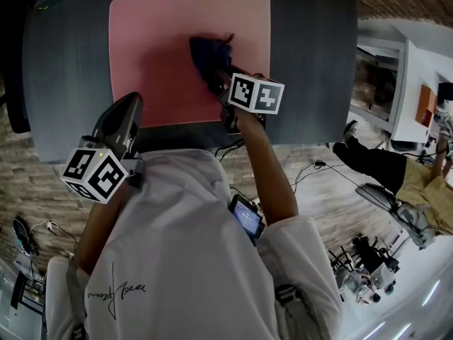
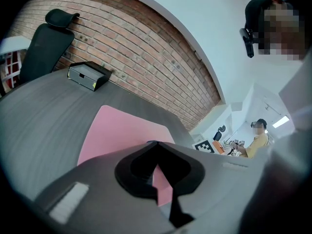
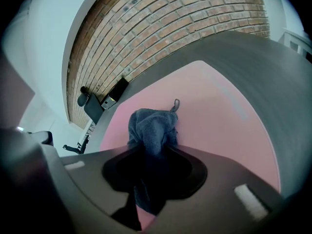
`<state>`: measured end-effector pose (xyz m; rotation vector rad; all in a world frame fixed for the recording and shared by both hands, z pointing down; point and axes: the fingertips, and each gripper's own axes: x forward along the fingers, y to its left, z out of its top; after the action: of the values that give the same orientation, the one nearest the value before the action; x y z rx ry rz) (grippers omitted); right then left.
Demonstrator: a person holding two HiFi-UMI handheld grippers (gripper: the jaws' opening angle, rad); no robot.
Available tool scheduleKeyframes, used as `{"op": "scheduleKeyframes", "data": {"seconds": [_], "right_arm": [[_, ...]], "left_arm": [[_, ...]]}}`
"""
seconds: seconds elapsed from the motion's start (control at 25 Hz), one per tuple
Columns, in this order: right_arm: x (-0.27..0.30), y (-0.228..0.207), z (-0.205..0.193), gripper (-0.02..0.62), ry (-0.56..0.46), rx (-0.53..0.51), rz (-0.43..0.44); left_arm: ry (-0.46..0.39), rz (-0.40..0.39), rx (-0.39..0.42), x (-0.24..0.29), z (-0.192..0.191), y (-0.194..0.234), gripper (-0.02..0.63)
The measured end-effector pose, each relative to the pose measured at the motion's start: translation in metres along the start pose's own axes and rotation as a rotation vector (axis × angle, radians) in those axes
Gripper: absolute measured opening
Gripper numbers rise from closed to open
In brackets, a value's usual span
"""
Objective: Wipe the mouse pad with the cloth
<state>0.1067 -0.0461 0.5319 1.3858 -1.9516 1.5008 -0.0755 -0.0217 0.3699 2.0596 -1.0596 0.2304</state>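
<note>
Pink mouse pad flat on grey table. Dark blue cloth bunched on pad, right of centre, clamped tight between jaws of right gripper. Left gripper at pad's near left edge, jaws closed together on nothing. Cursive print on white shirt, illegible.

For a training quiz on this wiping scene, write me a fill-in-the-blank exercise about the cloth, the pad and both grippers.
The right gripper is shut on a dark blue ____.
The mouse pad beneath it is ____ in colour.
The left gripper is shut and holds ____.
Missing words: cloth; pink; nothing.
</note>
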Motion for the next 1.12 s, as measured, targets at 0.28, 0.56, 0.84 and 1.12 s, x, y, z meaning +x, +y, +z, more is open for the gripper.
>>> {"op": "scheduleKeyframes", "data": {"seconds": [0.28,0.56,0.84,1.12], "right_arm": [[-0.009,-0.017,0.007,0.107,-0.025,0.025,-0.025],[-0.018,-0.035,0.017,0.107,-0.052,0.049,-0.050],[-0.025,-0.048,0.025,0.107,-0.069,0.039,-0.093],[-0.029,-0.062,0.035,0.110,-0.081,0.005,-0.139]], "left_arm": [[0.010,0.003,0.002,0.002,-0.002,-0.001,0.012],[0.011,0.001,0.002,0.004,-0.003,-0.002,0.012],[0.012,-0.001,0.005,0.004,-0.002,-0.003,0.012],[0.012,0.009,0.004,0.007,-0.001,-0.002,0.012]]}}
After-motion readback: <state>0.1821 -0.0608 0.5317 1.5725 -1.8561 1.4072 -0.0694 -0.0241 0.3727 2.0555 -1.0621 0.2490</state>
